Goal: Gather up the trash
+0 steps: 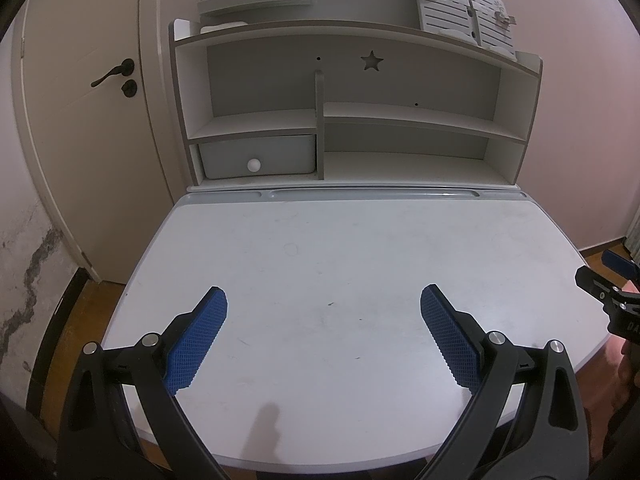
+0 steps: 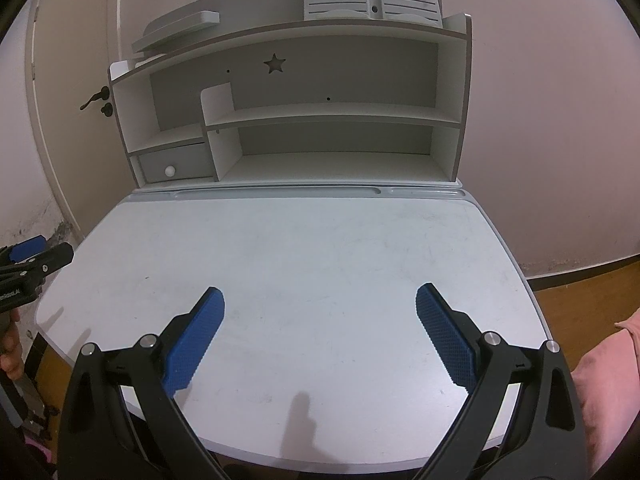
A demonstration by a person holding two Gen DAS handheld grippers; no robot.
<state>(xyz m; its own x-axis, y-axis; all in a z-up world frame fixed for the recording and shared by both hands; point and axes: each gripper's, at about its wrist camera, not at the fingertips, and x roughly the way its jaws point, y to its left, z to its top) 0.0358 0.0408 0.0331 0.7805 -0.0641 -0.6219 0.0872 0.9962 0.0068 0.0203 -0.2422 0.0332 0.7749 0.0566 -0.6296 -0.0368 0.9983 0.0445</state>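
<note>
Left tongs [image 1: 324, 300] and right tongs [image 2: 320, 298]: both released, blue pads spread wide, nothing held, hovering low in frame over the white bench [image 1: 340, 248]. Trash: none visible on the bench, nor on the shelf unit [image 1: 400, 120] in the upper half of the frame, drawer [image 1: 256, 156] closed. Weight, stiffness and grip point cannot be judged until it is found.

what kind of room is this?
Likely a child's bedroom or study corner at home: a small desk with a shelf hutch bearing a star cutout, a book stand on top, a door and pinkish walls.
</note>
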